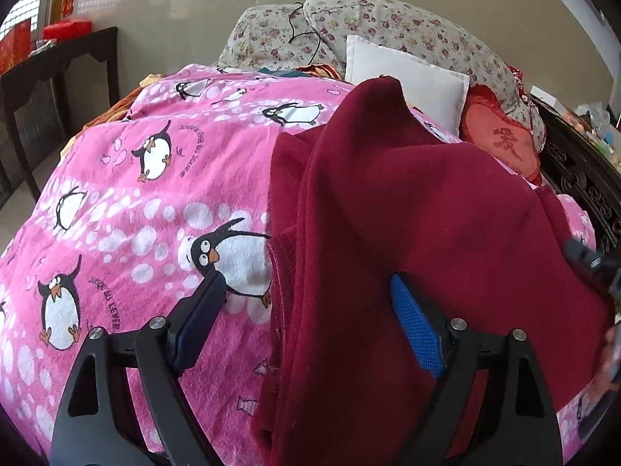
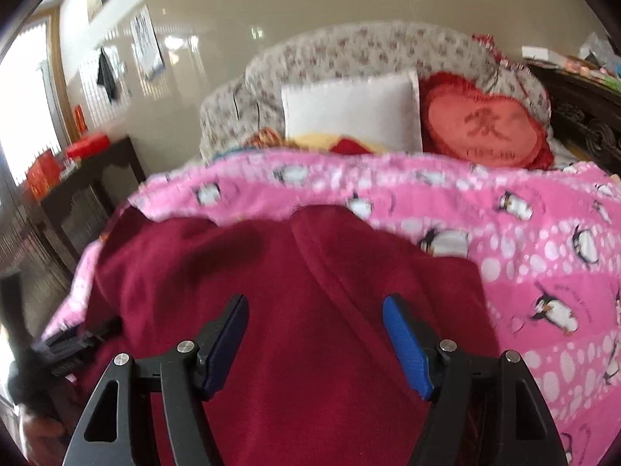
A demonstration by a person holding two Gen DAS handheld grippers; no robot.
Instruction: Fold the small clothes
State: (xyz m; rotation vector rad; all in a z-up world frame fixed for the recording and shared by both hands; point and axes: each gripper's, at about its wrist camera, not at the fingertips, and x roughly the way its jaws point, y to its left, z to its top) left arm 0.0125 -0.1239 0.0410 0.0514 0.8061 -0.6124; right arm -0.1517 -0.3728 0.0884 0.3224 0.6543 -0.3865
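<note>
the left gripper (image 1: 306,306) hangs wide open over the near left edge of the maroon garment (image 1: 407,209), which lies spread on the pink penguin blanket (image 1: 147,178), likely for folding, while the right gripper (image 2: 315,324), equally wide, hovers above its middle, both holding nothing.

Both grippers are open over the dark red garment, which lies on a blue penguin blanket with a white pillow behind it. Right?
Not quite: the penguin blanket is pink, not blue, as both wrist views show. The rest holds: the left gripper and right gripper are open over the dark red garment, with the white pillow behind.
</note>
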